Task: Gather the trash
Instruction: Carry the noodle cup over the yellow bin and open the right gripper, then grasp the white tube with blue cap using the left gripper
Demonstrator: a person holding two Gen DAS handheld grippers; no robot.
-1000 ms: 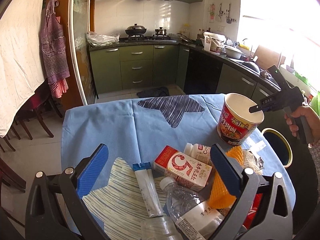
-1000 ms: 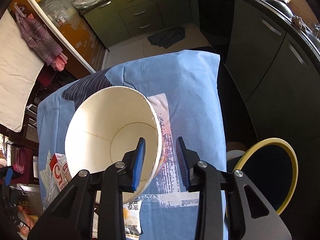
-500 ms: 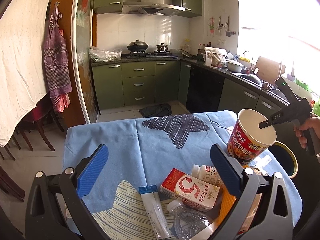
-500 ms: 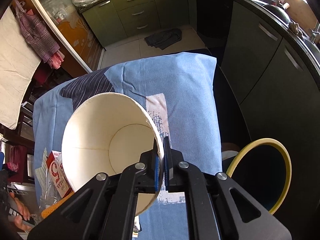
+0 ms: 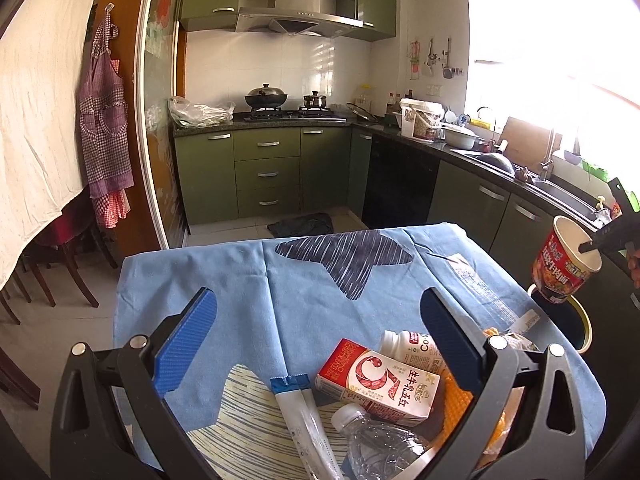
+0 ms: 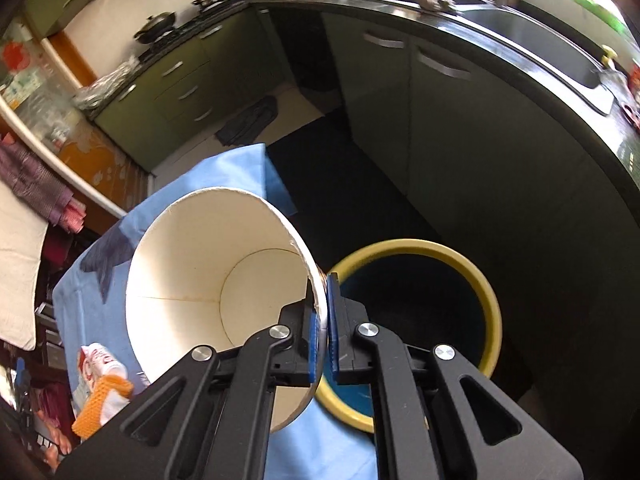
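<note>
My right gripper [image 6: 322,320] is shut on the rim of an empty red noodle cup [image 6: 208,276], tilted and lifted off the table beside a yellow-rimmed bin [image 6: 494,304]. In the left wrist view the noodle cup [image 5: 564,268] hangs past the table's right edge, above the bin [image 5: 582,326]. My left gripper [image 5: 320,340] stands open over the near trash: a red-and-white milk carton [image 5: 380,380], a clear plastic bottle [image 5: 380,440], a white bottle [image 5: 412,344], a blue-capped tube wrapper [image 5: 304,412] and an orange net [image 5: 460,404].
The blue tablecloth [image 5: 248,292] covers the table. Green kitchen cabinets [image 5: 264,172] and a dark counter with a sink [image 6: 560,56] run along the back and right. Wooden chairs [image 5: 48,272] stand at the left. A dark rag [image 5: 300,224] lies on the floor.
My right gripper closed on the cup's rim, lifted it and carried it right, off the table to the bin. The left gripper tilted up slightly and stayed open.
</note>
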